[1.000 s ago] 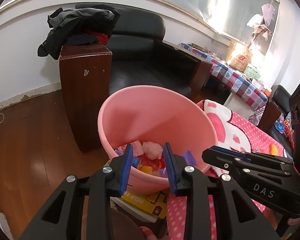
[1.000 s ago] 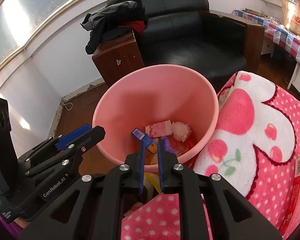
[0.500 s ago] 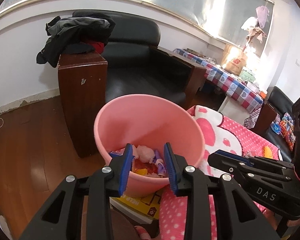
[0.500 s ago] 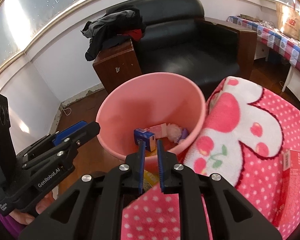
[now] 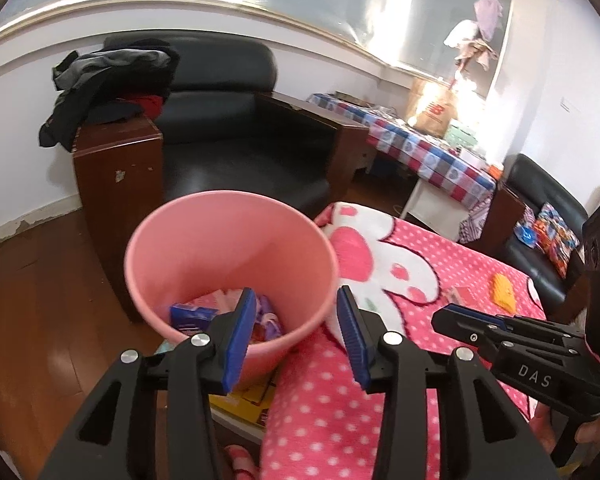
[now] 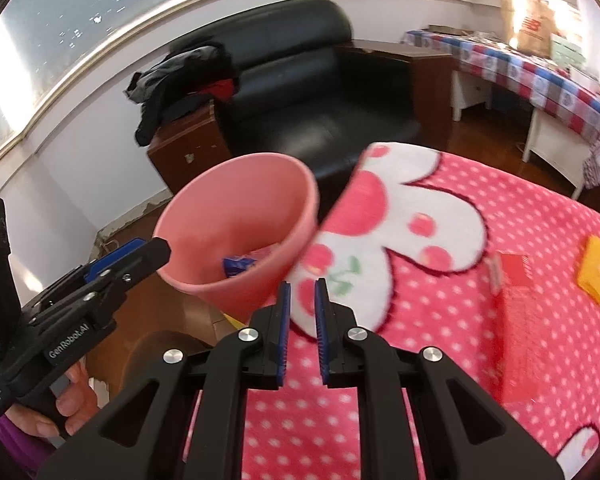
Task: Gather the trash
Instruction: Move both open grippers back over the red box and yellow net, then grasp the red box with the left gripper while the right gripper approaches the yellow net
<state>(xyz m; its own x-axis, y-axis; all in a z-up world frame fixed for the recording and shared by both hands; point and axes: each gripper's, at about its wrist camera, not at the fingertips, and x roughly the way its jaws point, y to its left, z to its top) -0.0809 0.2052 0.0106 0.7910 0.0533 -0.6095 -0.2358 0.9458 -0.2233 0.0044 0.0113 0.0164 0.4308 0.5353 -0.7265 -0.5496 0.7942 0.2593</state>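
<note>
The left hand-held gripper (image 5: 296,336) has just been spreading its blue pads wide, nothing between them; the round pink plastic bin (image 5: 204,240) holding wrappers sits just ahead, to its left. The right hand-held gripper (image 6: 302,312), nearly closed and empty, hovers over the pink polka-dot blanket (image 6: 440,320), with a red carton (image 6: 516,320) and a flat orange packet (image 6: 596,276) to its right.

"DAS" stands in white letters on the side of the right claw (image 5: 452,314), seen right of the left claw (image 5: 296,322). "GenRobot.AI" stands on the left claw's side, seen left of the right claw. Other print is too blurred.
</note>
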